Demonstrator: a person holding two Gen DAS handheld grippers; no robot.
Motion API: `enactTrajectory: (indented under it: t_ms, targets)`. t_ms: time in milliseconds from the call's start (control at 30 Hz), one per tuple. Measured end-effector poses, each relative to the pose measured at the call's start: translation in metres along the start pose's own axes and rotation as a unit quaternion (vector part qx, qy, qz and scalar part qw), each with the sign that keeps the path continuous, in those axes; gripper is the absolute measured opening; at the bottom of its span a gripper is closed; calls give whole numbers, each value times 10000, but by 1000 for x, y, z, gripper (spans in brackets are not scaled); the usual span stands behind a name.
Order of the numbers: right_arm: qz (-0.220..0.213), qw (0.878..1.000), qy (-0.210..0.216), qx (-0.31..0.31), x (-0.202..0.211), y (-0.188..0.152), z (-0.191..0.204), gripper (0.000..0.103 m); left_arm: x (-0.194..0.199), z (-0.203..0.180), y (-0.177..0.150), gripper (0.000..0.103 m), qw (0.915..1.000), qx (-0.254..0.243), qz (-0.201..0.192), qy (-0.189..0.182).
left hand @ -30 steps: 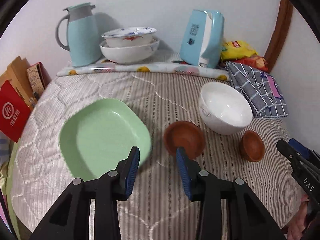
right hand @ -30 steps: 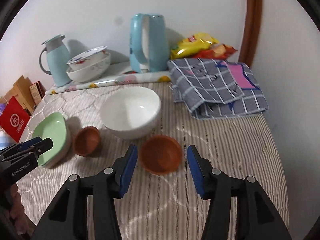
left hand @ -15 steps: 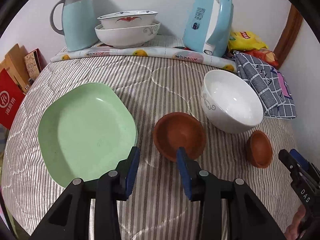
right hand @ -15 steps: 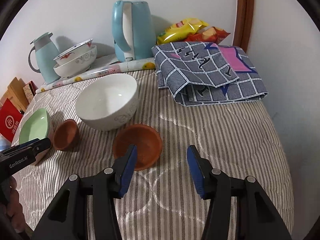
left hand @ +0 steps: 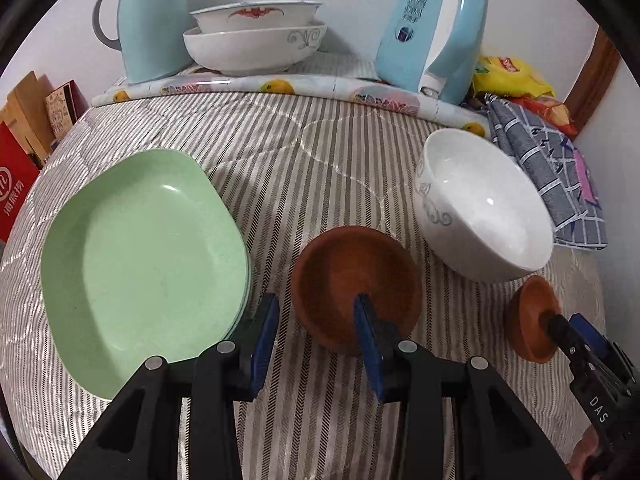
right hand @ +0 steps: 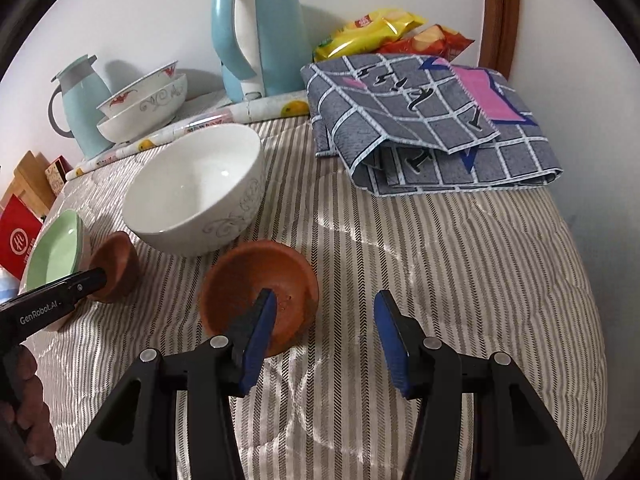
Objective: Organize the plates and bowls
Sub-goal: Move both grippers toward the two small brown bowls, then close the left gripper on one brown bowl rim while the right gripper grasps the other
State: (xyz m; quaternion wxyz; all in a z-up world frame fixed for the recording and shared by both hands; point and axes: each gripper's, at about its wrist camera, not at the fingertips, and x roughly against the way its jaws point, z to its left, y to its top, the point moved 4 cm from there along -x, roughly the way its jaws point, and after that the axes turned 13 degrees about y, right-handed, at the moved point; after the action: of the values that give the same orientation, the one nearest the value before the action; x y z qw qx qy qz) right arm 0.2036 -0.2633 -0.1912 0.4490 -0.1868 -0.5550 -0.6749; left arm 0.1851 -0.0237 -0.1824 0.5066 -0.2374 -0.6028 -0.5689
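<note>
Two small brown bowls, a white bowl (left hand: 486, 208) and a green plate (left hand: 140, 252) lie on the striped cover. My left gripper (left hand: 318, 320) is open, its right finger inside one brown bowl (left hand: 348, 276), its left finger outside the rim next to the plate. My right gripper (right hand: 326, 320) is open, its left finger inside the other brown bowl (right hand: 256, 280), its right finger on the bare cover. In the right wrist view the white bowl (right hand: 196, 192) stands just behind, with the plate (right hand: 56, 252) and the left gripper's bowl (right hand: 116, 264) at left.
Two stacked white bowls (left hand: 256, 36), a light-blue jug (left hand: 150, 20) and a blue kettle (left hand: 436, 32) stand at the back on a fruit-print mat. A folded checked cloth (right hand: 432, 120) and snack bags (right hand: 384, 28) lie back right. Red boxes (left hand: 16, 176) stand at left.
Both grippers have moved forward and down. Each now has one finger inside a brown bowl's rim; before, they were short of the bowls.
</note>
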Motion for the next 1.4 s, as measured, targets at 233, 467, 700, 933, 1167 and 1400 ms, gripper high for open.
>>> enactTrajectory:
  t_ms: [233,467,700,933,1167,1400]
  targets:
    - [108,9999,23,0,-17,-2,-1,51,-8,-6,1,37,9999,-72,-64,68]
    - [159,9999,0,50,-26,0,-1,51,-13,-7,2,37,10000,-4,-52,-35]
    - [138,9999,48,-50,-28,2,-3,51,-14,-10,3,37,9999,-57,-146,-37]
    - [170,9998,88,-23,-29,3,-5,51,-16,-10,4,37,9999,-9,-64,-104]
    - [215,9997,129,74,-30,4,1,29,-14,-7,4,28,9998,97,-105,-149]
    - [192,9997,133,36,-29,6,7,12,-15,5,7,11,9985,383,-35,-387]
